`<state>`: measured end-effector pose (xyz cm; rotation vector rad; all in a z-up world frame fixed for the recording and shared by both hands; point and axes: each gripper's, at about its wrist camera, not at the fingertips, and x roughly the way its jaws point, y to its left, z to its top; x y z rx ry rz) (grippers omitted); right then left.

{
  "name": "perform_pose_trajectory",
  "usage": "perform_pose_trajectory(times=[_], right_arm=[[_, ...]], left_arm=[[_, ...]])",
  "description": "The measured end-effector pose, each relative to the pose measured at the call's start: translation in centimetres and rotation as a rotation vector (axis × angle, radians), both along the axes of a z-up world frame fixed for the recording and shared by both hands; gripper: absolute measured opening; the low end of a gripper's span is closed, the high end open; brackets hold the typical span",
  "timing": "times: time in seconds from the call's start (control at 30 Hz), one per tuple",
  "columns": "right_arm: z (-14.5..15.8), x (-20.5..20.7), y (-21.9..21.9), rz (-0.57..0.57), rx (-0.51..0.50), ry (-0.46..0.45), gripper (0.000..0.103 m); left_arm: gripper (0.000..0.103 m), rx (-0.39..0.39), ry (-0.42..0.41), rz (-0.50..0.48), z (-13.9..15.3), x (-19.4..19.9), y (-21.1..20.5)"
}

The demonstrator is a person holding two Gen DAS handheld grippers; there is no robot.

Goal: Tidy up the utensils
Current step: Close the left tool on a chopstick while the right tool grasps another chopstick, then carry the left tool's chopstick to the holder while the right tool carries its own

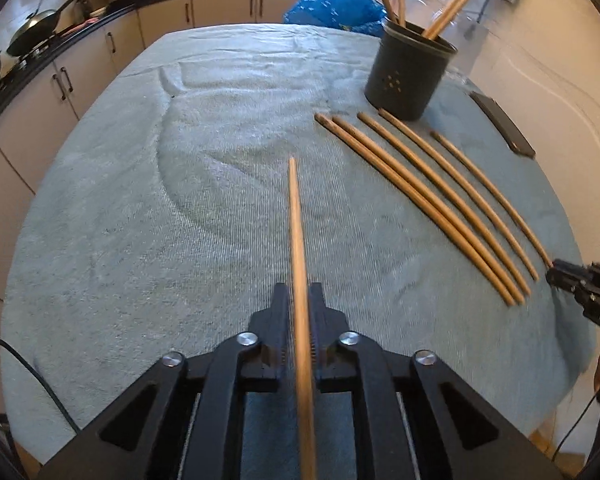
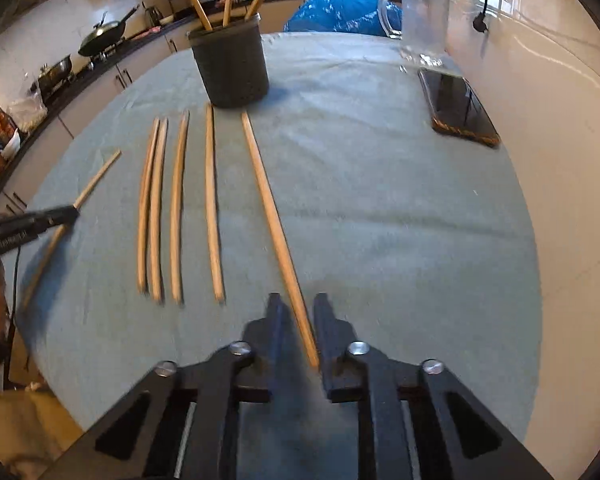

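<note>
My left gripper [image 1: 299, 292] is shut on a wooden chopstick [image 1: 296, 216] that points forward above the towel; they also show in the right wrist view, the left gripper [image 2: 74, 212] and its chopstick [image 2: 96, 178]. Several more chopsticks [image 1: 420, 196] lie side by side on the towel in front of a black utensil holder [image 1: 410, 76] with chopsticks standing in it. My right gripper [image 2: 296, 304] is open, its fingers on either side of the rightmost lying chopstick [image 2: 268, 200]. The right gripper [image 1: 556, 276] shows at the right edge of the left wrist view.
A grey-blue towel [image 1: 180, 200] covers the table. A black phone [image 2: 458, 108] lies at the right near the wall. A clear jug [image 2: 420, 12] and a blue bag [image 2: 340, 8] stand at the far edge. Kitchen counters with pans run along the left.
</note>
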<state>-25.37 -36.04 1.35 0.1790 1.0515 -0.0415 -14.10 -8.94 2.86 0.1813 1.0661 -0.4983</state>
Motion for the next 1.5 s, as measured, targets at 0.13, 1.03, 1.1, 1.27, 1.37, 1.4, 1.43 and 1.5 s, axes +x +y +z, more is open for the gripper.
perform_pose_trajectory(times=[0.13, 1.03, 1.1, 1.27, 1.37, 1.4, 1.43, 1.5], right_arm=[[0.1, 1.4, 0.1, 0.002, -0.035, 0.011, 0.026], [-0.2, 20.6, 4.8, 0.122, -0.096, 0.086, 0.027], [-0.2, 20.8, 5.0, 0.124, -0.092, 0.081, 0.024], [-0.2, 19.9, 4.4, 0.107, -0.054, 0.029, 0.007], [0.4, 18.4, 3.5, 0.056, -0.011, -0.028, 0.007], [1.0, 17.6, 3.2, 0.042, 0.010, -0.060, 0.007], [1.4, 17.0, 2.9, 0.033, 0.021, -0.080, 0.007], [2.4, 15.5, 2.3, 0.009, 0.034, -0.122, 0.007]], left_arm=[[0.041, 0.018, 0.004, -0.012, 0.3, 0.9, -0.5], [0.041, 0.125, -0.013, -0.114, -0.7, 9.3, -5.2], [0.026, 0.113, -0.010, -0.115, -0.6, 9.7, -5.1], [0.005, 0.070, -0.021, -0.025, -0.3, 9.8, -4.2], [0.005, 0.027, -0.077, -0.007, 1.1, 8.5, -3.5], [0.005, 0.019, -0.092, -0.006, 1.5, 8.0, -3.4], [0.005, 0.004, -0.120, -0.005, 2.3, 7.4, -3.2], [0.005, -0.028, -0.158, -0.006, 3.5, 6.6, -2.9]])
